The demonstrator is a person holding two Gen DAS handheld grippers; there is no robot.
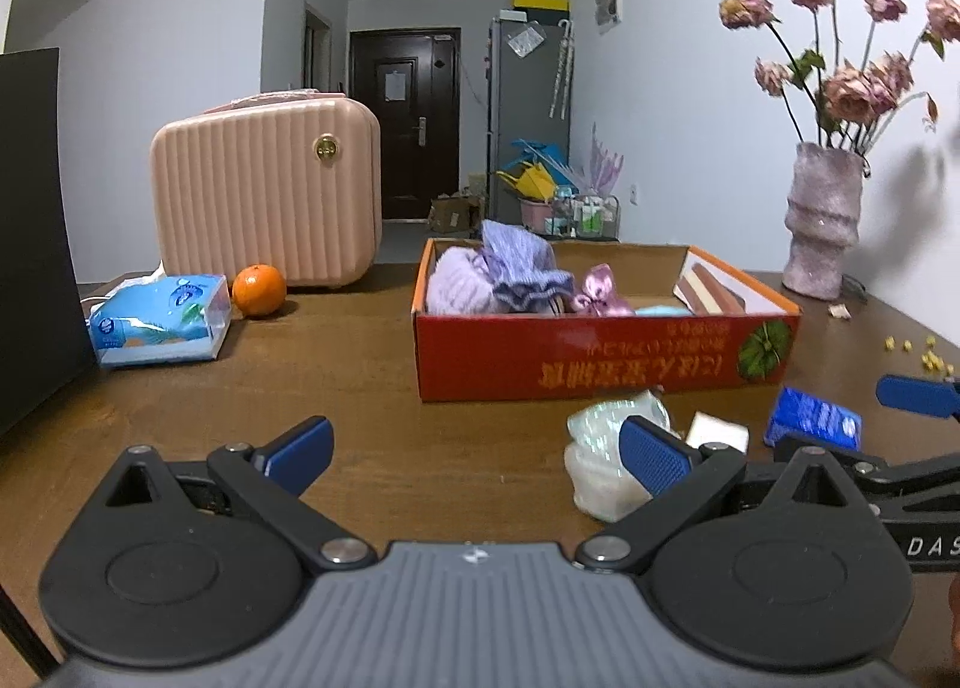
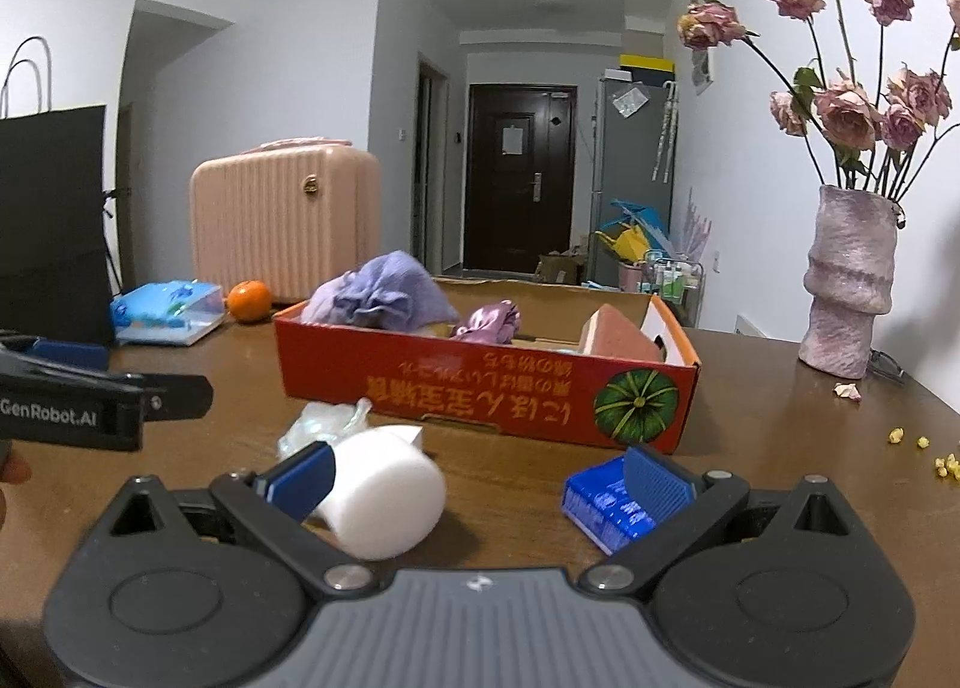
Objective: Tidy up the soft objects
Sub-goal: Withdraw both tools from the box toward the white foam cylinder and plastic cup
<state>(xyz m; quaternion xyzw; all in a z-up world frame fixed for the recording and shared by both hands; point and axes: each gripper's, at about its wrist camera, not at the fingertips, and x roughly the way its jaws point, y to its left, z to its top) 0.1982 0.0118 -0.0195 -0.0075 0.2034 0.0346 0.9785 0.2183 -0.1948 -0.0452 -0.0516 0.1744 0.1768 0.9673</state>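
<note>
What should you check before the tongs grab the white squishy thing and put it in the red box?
1. Right tongs open: ok, the fingers are spread wide.
2. White foam roll within the gap: ok, it lies beside the left finger, between the two fingers.
3. Nothing else in the gap: not ok, the blue packet sits by the other finger.
4. Room in the red box: ok, the middle looks free between the purple cloths and the right end.
5. Left tongs out of the way: ok, they are open and off to the side.
6. Foam touching the crinkly bag: cannot tell.
</note>
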